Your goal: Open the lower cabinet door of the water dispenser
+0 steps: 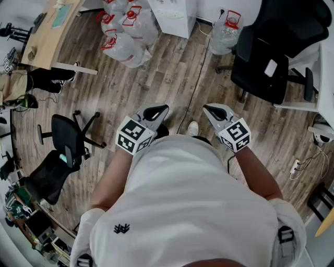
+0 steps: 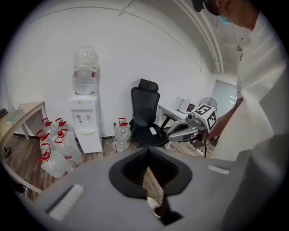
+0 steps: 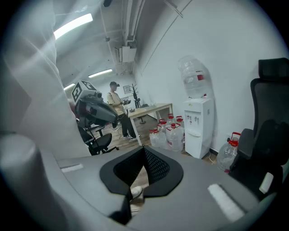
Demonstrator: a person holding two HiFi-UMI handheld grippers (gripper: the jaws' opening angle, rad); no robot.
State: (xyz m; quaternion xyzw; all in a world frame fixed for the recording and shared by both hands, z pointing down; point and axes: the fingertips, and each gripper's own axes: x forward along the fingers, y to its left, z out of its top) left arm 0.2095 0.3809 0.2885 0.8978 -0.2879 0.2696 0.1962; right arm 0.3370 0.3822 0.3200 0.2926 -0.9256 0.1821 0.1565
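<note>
The white water dispenser (image 1: 175,14) stands far off against the wall, with a clear bottle on top (image 2: 85,67). Its lower cabinet door (image 2: 90,142) is closed; the right gripper view also shows the door (image 3: 196,140) closed. I hold both grippers close to my chest, well short of the dispenser. My left gripper (image 1: 164,108) has its jaws together with nothing between them, its tips (image 2: 148,151) pointing toward the room. My right gripper (image 1: 206,108) is shut and empty too, as its own view shows (image 3: 144,151). Each gripper appears in the other's view: the right gripper (image 2: 174,133) and the left gripper (image 3: 115,118).
Several red-capped water bottles (image 1: 125,31) crowd the floor left of the dispenser, and one more bottle (image 1: 227,31) stands to its right. A black office chair (image 1: 276,47) stands at the right, a wooden desk (image 1: 52,31) at the left, another chair (image 1: 60,156) nearer. A cable (image 1: 195,83) crosses the wood floor.
</note>
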